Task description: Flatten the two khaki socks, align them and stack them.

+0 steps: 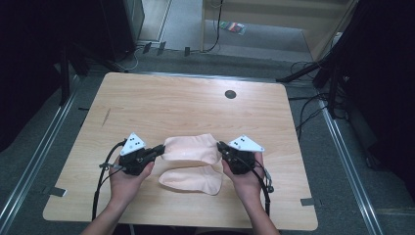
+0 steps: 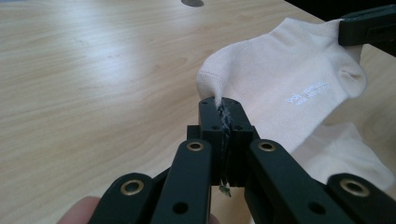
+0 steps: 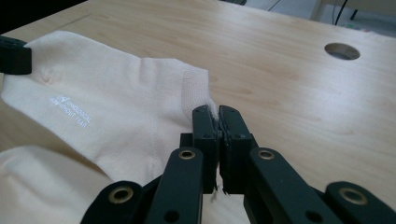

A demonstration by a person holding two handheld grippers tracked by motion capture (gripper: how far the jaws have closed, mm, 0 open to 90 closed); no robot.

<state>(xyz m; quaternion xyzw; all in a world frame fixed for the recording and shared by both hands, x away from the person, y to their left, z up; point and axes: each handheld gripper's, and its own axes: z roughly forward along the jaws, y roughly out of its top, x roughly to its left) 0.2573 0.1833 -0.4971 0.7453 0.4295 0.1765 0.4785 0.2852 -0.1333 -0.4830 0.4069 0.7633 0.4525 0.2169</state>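
upper sock (image 1: 191, 148): stretched flat between the two grippers, long axis running left to right across the table, parallel to the near edge
left gripper (image 1: 160, 151): jaws closed tight on the sock's left end, a pinch of cloth drawn up between them in the left gripper view (image 2: 223, 116)
right gripper (image 1: 221, 147): jaws clamped on the sock's right end at the ribbed cuff, seen close in the right gripper view (image 3: 218, 122)
lower sock (image 1: 192, 180): lies loose on the table just nearer the person, its far edge tucked slightly under the upper sock, same left-to-right lie
which hand is nearer: both equally placed, one at each end, so neither leads
key relation: the lower sock sits straight toward the person from the held one; i judge a short pull toward the near edge would bring one over the other
table (image 1: 171, 98): bare pale wood beyond the socks
round hole (image 1: 230, 94): far side, well apart from the work
in the way: nothing between the socks; only the hands themselves flank the lower sock
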